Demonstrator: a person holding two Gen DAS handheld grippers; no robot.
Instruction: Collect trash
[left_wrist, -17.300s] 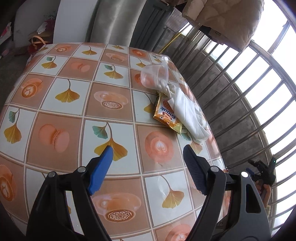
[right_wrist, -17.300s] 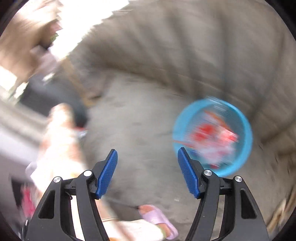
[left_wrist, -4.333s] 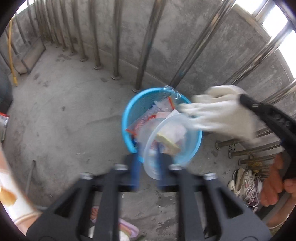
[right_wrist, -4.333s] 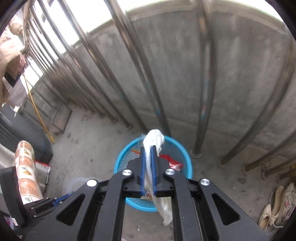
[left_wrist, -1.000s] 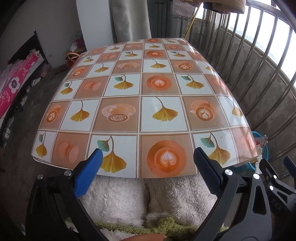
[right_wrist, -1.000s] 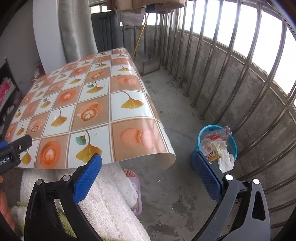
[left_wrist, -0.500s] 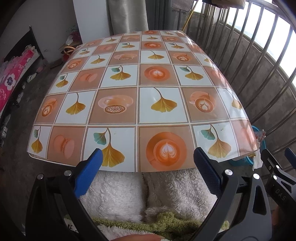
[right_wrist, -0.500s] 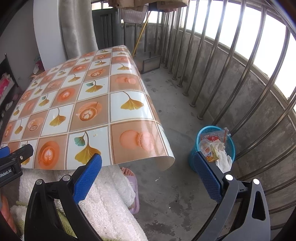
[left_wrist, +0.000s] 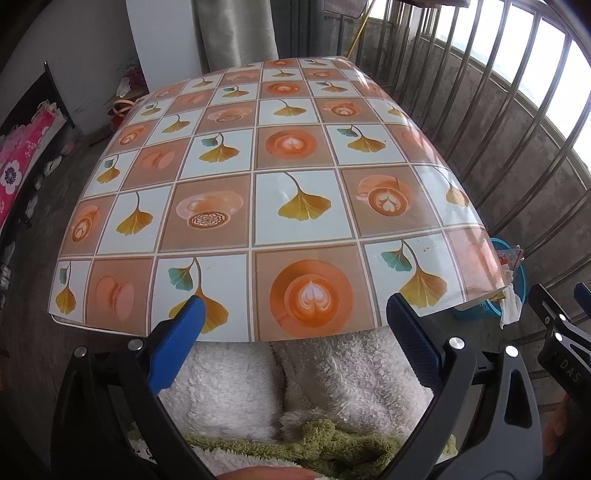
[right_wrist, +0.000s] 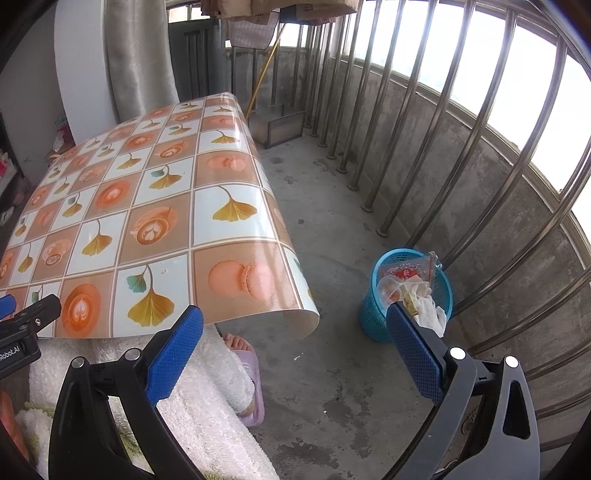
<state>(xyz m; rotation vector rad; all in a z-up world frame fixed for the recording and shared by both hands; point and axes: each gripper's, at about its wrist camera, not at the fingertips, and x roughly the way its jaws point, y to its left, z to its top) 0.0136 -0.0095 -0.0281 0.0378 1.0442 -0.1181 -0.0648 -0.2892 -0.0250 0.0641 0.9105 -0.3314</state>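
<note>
Low in each frame, the left claw (left_wrist: 291, 325) and right claw (right_wrist: 293, 332) gape wide, holding nothing. Beyond them the desk (left_wrist: 258, 206) lies bare. At right center, the blue bin (right_wrist: 408, 295) holds wrappers and a white rag (right_wrist: 428, 312).

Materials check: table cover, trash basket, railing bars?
Table cover: looks like glossy vinyl or oilcloth; it shows window glare, and its overhanging corner curls stiffly. Trash basket: blue plastic, with a perforated mesh wall. Railing bars: apparently stainless steel, round tubes with a bright grey sheen.
</note>
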